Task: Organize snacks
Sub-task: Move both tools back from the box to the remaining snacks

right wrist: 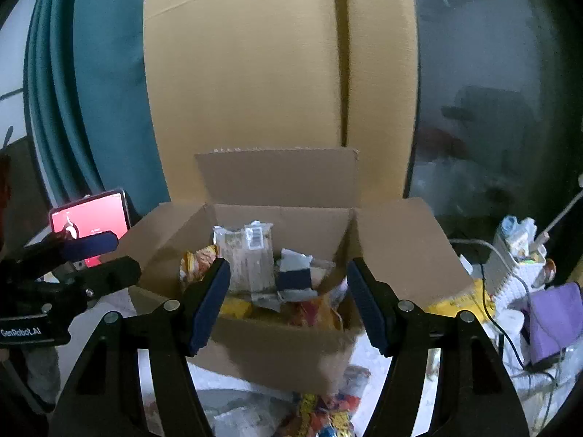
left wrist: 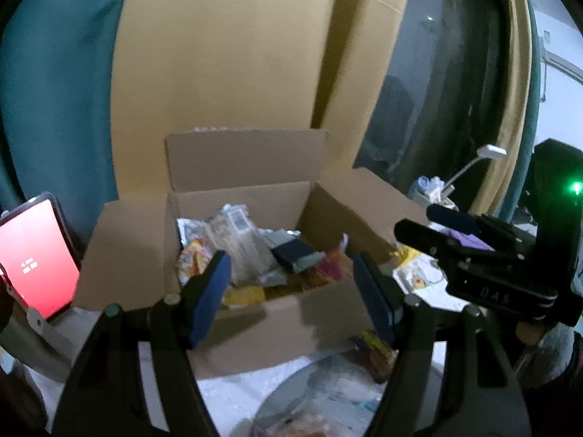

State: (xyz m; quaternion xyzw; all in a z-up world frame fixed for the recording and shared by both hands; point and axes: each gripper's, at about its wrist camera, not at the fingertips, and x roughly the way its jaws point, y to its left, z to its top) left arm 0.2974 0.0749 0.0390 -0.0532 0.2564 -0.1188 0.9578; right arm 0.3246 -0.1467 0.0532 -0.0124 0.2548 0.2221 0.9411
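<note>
White tabletop (right wrist: pixel 233 375) bearing an open cardboard box (right wrist: pixel 277 346) of snacks at its middle. Loose snack packets (right wrist: pixel 328 415) lie at the near edge; a white basket (right wrist: pixel 510 276) stands toward the right edge.

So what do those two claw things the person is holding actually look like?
Both are matte black. The left gripper and right gripper each have two angled arms with silver rivets, ending in dark blue ribbed pads. White lettering marks the side of each body.
</note>
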